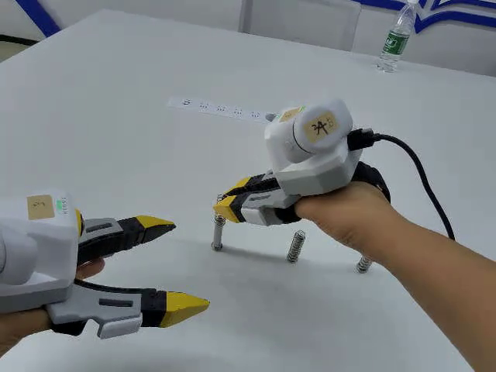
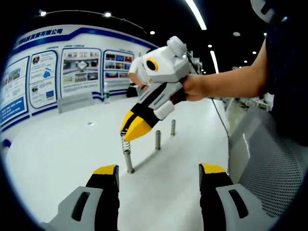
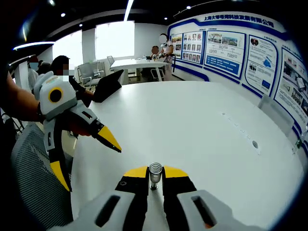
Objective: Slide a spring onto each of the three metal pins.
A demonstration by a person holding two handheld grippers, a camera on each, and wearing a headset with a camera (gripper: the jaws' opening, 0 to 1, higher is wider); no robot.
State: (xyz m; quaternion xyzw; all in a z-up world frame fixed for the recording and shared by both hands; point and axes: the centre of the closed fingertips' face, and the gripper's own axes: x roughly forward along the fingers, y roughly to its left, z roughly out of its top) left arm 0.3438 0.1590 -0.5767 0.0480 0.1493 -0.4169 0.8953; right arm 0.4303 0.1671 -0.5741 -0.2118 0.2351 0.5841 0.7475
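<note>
Head view gives us the right gripper [image 1: 225,208] over the middle of the white surface [image 1: 116,132]. Its jaws are pressed together on a spring [image 1: 220,222] at the upper part of the first pin [image 1: 218,242]. The yellow tips cover the spring's top, so we cannot tell how far the pin's end sits inside the coils. In the left gripper view, the spring hangs just under those tips, with bare pin below it down to the surface.

The middle pin [image 1: 295,246] is wrapped in coils along its visible length. Of the third pin [image 1: 363,264] we see the coiled lower end; the rest is hidden behind the hand [image 1: 349,217] holding the right gripper.

In the right gripper view we look at the spring end-on between the closed jaws, and the pin beneath it is hidden.

The left gripper [image 1: 174,265] hovers at the lower left, well apart from the pins. Its jaws are spread wide and hold nothing, and its body is cut off by the frame edge. A bottle [image 1: 396,37] stands far back, its label too small to read.
</note>
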